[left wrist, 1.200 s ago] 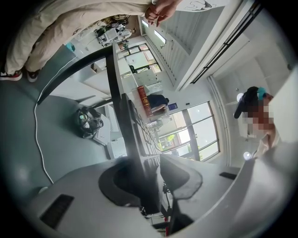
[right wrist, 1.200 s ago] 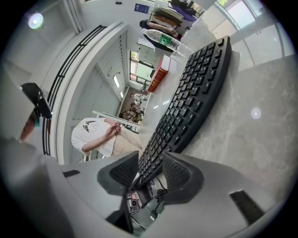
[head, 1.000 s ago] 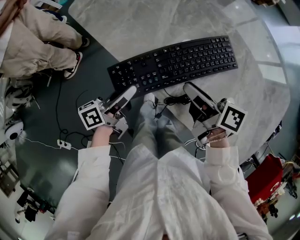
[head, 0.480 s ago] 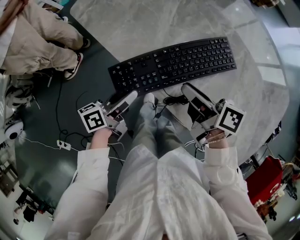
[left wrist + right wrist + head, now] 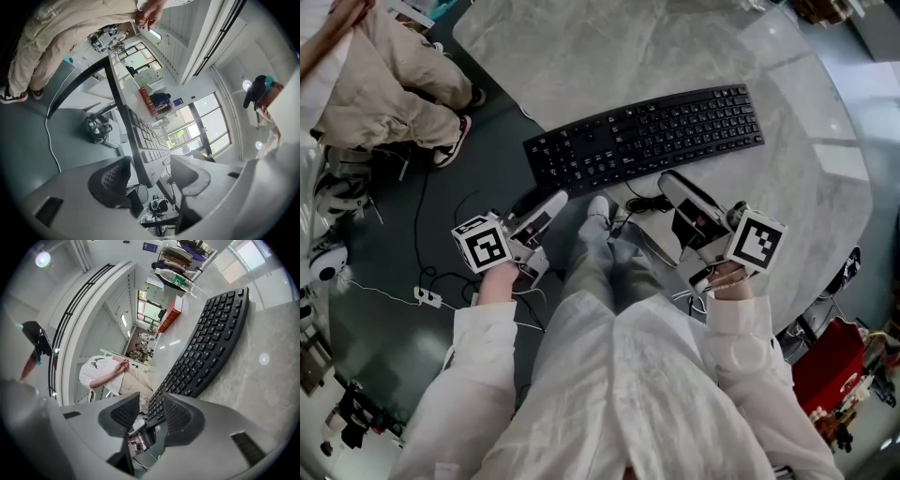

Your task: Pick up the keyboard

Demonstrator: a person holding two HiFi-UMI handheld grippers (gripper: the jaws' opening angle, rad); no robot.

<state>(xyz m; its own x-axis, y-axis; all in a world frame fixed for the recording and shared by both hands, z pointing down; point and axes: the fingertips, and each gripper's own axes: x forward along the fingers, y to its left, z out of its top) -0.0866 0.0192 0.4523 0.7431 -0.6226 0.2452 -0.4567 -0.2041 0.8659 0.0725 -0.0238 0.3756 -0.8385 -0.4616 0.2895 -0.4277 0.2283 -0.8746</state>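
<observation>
Left tongs [image 5: 150, 164] just opening astride keyboard [image 5: 145, 140] edge, right tongs [image 5: 150, 401] apart

Bare table [image 5: 609, 56] beyond keyboard [image 5: 647, 138]; cable tangle [image 5: 639, 202] at near edge.

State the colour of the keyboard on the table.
The keyboard is black, keys and frame alike; the head view shows it best.

The left claw [image 5: 546, 199] has just been opening its jaws. They now stand wide apart, with the near left corner of the keyboard [image 5: 647, 136] between them and clear of both pads [image 5: 112, 178]. In the head view this claw's tip, which overlapped the keyboard's near edge before, now sits just short of it.
</observation>
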